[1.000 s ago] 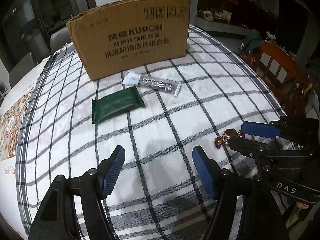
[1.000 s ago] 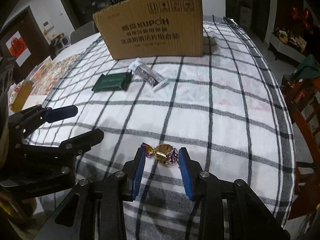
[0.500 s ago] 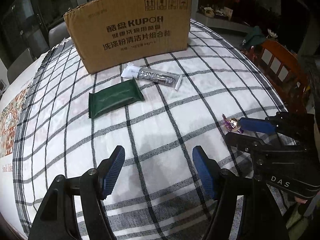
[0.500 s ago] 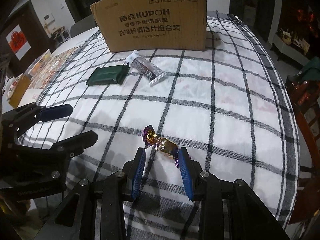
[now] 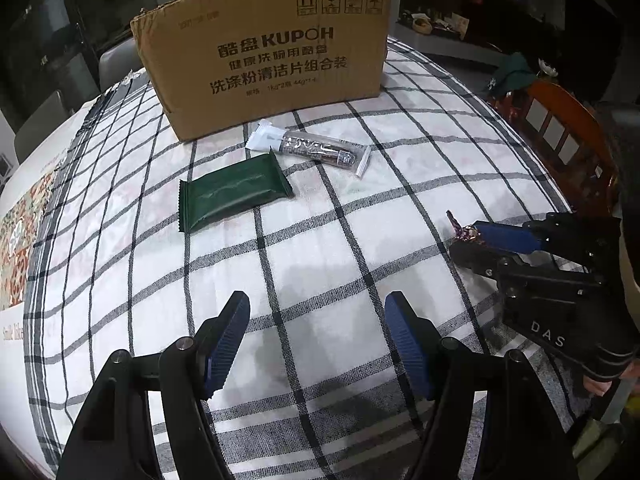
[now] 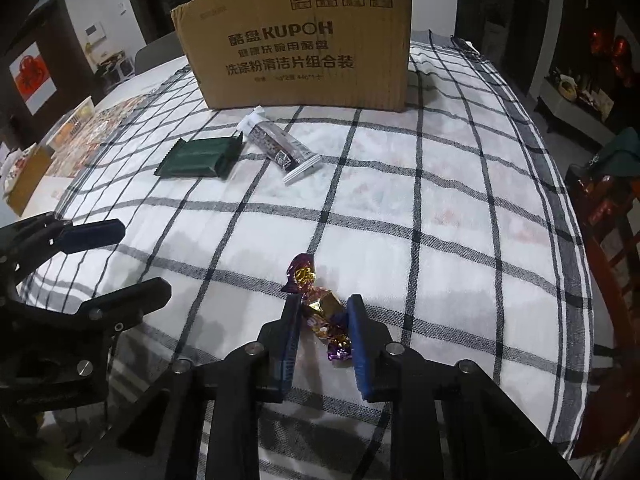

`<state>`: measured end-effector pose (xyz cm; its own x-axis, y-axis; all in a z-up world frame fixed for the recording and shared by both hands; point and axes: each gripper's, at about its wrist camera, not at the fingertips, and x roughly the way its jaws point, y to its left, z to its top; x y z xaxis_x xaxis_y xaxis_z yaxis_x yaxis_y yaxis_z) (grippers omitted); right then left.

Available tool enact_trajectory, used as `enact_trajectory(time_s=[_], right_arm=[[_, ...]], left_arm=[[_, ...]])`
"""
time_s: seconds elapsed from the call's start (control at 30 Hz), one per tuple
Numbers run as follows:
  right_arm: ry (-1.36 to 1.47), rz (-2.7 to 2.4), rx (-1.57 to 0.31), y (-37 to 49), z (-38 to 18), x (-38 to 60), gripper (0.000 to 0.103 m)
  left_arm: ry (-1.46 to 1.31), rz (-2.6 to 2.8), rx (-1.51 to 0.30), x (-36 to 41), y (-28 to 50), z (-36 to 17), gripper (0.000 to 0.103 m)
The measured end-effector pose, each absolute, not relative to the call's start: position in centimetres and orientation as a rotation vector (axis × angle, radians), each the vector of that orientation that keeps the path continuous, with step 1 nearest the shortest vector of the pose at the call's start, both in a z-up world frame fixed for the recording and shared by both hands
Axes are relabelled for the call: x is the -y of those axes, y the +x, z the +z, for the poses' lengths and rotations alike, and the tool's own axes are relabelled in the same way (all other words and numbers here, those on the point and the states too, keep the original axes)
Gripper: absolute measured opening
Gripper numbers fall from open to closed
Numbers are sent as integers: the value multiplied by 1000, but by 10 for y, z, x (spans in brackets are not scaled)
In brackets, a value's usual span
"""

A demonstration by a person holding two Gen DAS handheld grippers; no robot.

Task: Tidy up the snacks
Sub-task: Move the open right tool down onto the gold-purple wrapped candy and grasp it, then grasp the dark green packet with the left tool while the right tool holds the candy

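- Right wrist view: right gripper point(image 6: 322, 312) jaws just closed in, now clamped on the purple-gold candy point(image 6: 320, 304), near edge of the checked cloth point(image 6: 440, 184).
- Left gripper point(image 5: 316, 340) gaping wide, nothing in it.

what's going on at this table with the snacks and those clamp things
A person holds a gripper in each hand over a checked tablecloth. The right gripper has just been closing on a purple and gold wrapped candy, which sits between its pads. The left gripper hangs open and empty. A green snack packet and a white-ended bar lie in front of a cardboard box.
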<state>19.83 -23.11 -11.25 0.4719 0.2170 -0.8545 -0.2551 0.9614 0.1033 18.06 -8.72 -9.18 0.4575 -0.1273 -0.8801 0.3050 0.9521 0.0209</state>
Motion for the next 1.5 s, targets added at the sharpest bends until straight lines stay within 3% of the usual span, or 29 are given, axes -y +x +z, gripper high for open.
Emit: enact_trajectory(time_s=[0.77,1.23,1.5], right_arm=[[109,276,-945,209,-64,206,25],[313,146,-1022,240,-86,157,25],[365,78,-1046,249,-100,153,25]], left_arm=[[153,-378,-939,59,213,-64,69],[457,-650,-939,31,271,-62,69],[627,-876,-982,50,290,-80,63]])
